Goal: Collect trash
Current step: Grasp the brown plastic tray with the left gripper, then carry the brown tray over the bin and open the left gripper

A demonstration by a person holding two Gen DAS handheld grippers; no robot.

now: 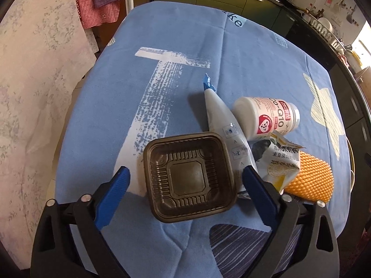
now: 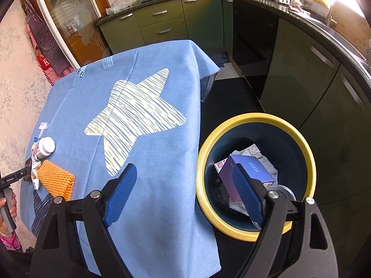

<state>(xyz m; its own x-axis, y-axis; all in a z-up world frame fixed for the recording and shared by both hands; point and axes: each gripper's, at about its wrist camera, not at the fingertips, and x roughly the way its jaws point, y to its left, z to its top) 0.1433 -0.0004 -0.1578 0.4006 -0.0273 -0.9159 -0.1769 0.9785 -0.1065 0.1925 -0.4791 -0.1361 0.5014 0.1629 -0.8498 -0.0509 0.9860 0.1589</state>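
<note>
Left gripper (image 1: 185, 180) spread wide around a brown tray (image 1: 189, 177) at lower centre of the left view, pads not touching it. Beside it, to the right: tube (image 1: 222, 118), bottle (image 1: 266, 115), wrapper (image 1: 280, 159), orange sponge (image 1: 310, 180). Right gripper (image 2: 185, 190) spread, empty, over the table edge; bin (image 2: 299, 139) lower right, box (image 2: 250, 171) inside.

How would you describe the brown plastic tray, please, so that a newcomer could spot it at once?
On the blue tablecloth, find the trash cluster near its front edge. The brown plastic tray lies leftmost, beside the white tube. It alone is dark, square, ribbed and empty.
</note>
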